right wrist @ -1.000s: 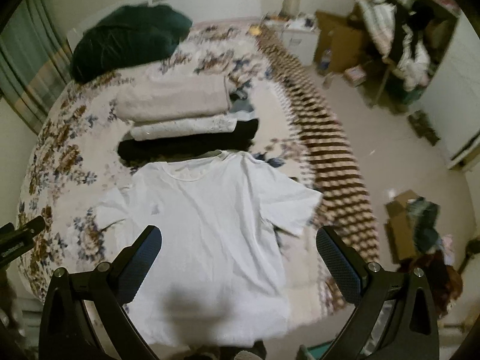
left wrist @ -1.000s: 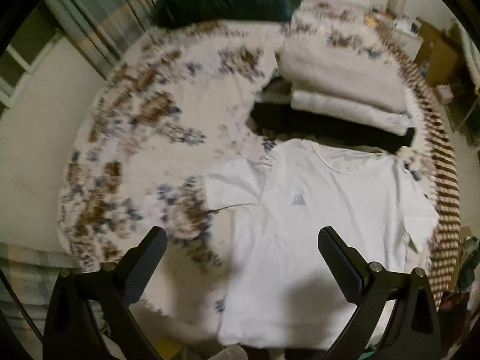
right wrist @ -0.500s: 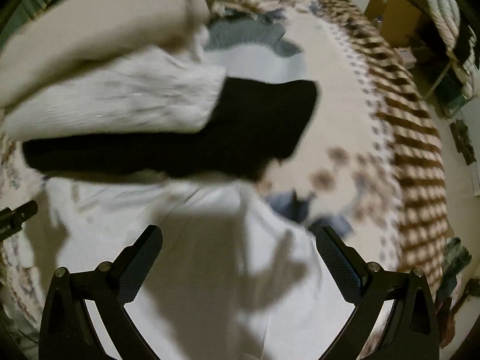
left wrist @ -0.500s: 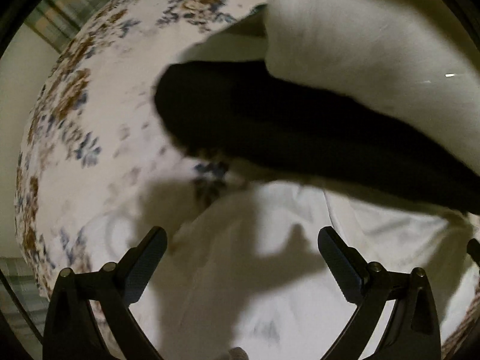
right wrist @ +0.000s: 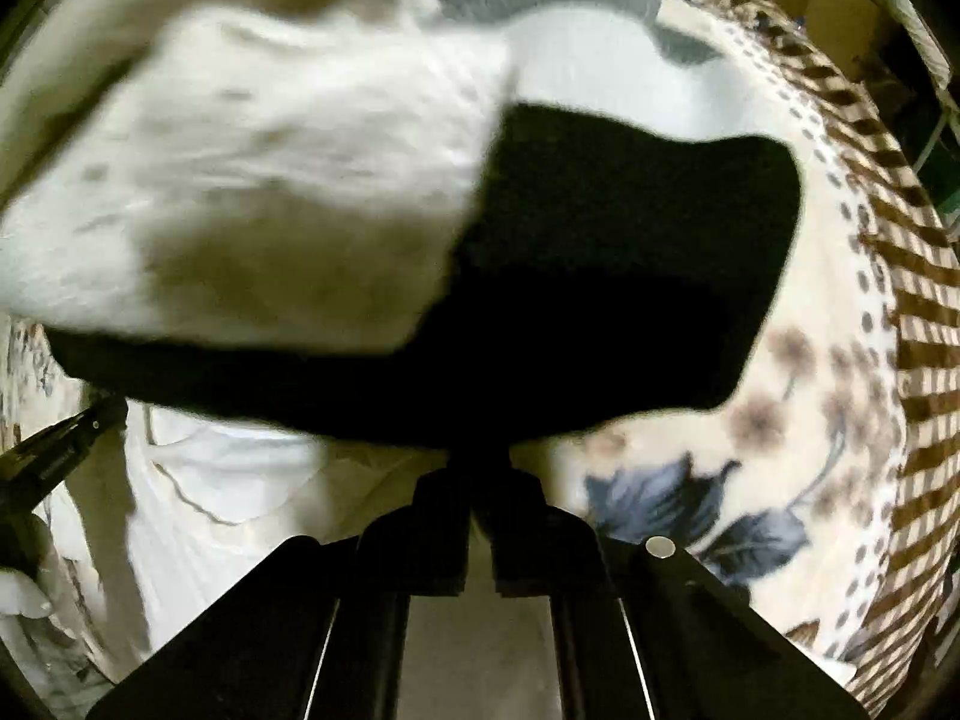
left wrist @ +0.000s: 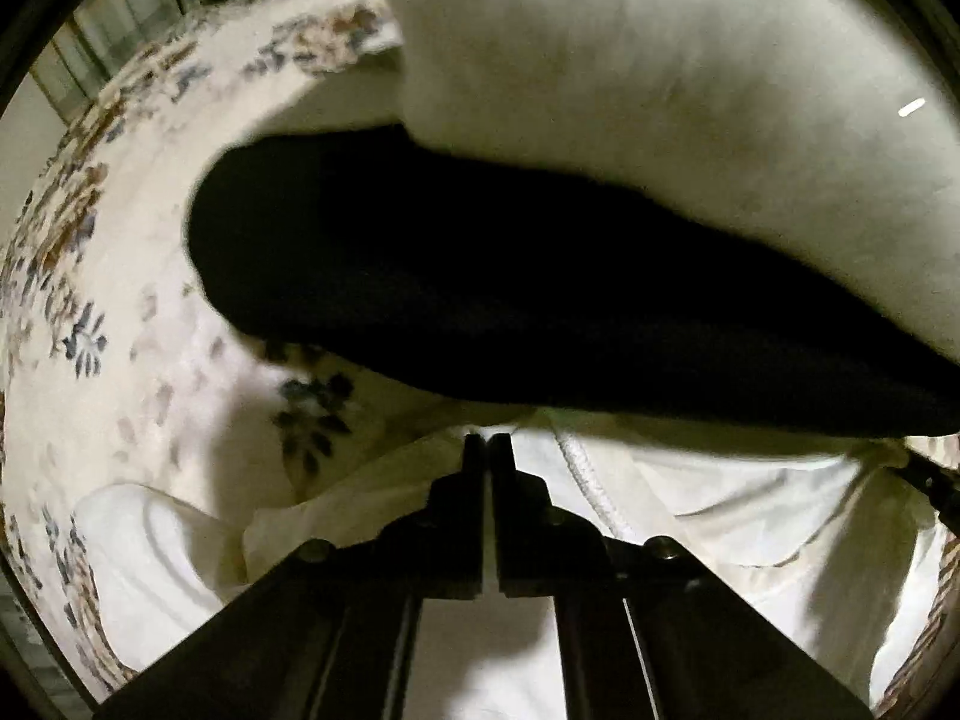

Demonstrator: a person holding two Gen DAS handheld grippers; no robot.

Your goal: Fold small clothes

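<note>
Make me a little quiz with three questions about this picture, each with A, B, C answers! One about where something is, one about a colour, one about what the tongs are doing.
1. Where is the white T-shirt?
A. Hanging on a door
B. Lying on the flowery bedspread
C. In a basket

2. What colour is the folded cloth just past the shirt's neck?
A. Black
B. Red
C. Yellow

3. What are the left tongs doing?
A. Wide open in the air
B. Holding a cup
C. Shut at the shirt's shoulder edge

Answers: 1 B, the shirt lies flat on the bedspread. 2 A, it is dark black under a pale cloth. 3 C, the jaws meet; the right tongs look the same.
</note>
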